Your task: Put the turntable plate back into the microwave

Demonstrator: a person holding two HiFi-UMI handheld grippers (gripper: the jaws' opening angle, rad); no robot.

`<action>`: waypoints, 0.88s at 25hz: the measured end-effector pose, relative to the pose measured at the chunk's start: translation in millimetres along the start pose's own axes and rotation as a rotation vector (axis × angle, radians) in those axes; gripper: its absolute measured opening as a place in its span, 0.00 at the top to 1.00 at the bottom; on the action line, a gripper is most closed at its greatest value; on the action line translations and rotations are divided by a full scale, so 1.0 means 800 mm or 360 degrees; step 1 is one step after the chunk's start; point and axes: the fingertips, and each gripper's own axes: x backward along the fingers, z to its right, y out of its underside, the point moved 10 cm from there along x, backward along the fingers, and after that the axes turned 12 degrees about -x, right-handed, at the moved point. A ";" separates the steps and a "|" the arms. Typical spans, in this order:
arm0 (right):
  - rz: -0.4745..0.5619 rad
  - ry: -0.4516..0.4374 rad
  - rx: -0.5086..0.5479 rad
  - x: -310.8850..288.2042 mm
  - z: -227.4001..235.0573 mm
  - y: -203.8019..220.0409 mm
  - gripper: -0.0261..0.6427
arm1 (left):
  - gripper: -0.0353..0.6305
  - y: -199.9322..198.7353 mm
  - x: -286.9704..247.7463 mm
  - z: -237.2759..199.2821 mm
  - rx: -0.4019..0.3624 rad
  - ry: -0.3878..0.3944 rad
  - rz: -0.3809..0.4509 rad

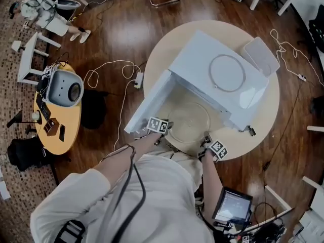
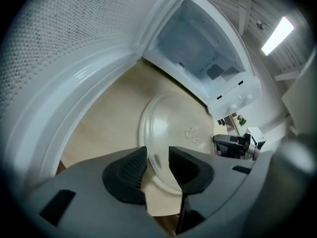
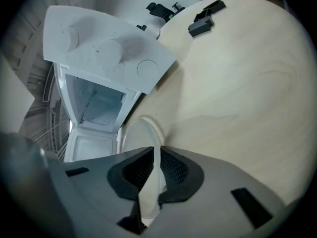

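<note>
A person leans over a round, pale wood table (image 1: 260, 120) with the glass turntable plate (image 1: 188, 120) lying just in front of the white microwave (image 1: 223, 75), whose door (image 1: 147, 105) hangs open to the left. The plate is not yet inside. The right gripper (image 1: 207, 139) has its fingers (image 3: 173, 170) closed tight on the plate's near rim. The left gripper (image 1: 167, 129) only straddles the rim, its fingers (image 2: 131, 170) standing apart with glass between them and not clamped. The danger lies in that uneven hold: lifted now, the plate would hang from one thin pinch on smooth glass and could pivot, slide out and strike the table. A low or tilted carry could also knock its far edge on the sill of the cavity or on the door. Whether a hub waits inside to seat it cannot be made out. The table is smooth and bare around the plate, with a flat white box (image 1: 260, 54) behind the oven. Around it spreads a dark wooden floor (image 1: 116, 29) trailed with white cables (image 1: 109, 65), and a small side table (image 1: 66, 130) carries a grey appliance at the left.
</note>
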 end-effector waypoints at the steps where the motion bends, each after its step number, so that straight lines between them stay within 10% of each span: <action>1: 0.0011 -0.0001 -0.0006 0.000 0.002 0.001 0.89 | 0.76 0.002 0.000 0.000 0.0008 0.0000 -0.0003; 15: -0.0018 -0.0117 -0.0162 0.008 -0.022 0.006 0.91 | 0.76 0.031 0.023 -0.011 0.0230 0.0033 0.0084; 22: -0.0012 -0.0153 -0.0289 0.018 -0.039 0.020 0.91 | 0.68 0.046 0.018 -0.023 0.0599 0.0214 0.0194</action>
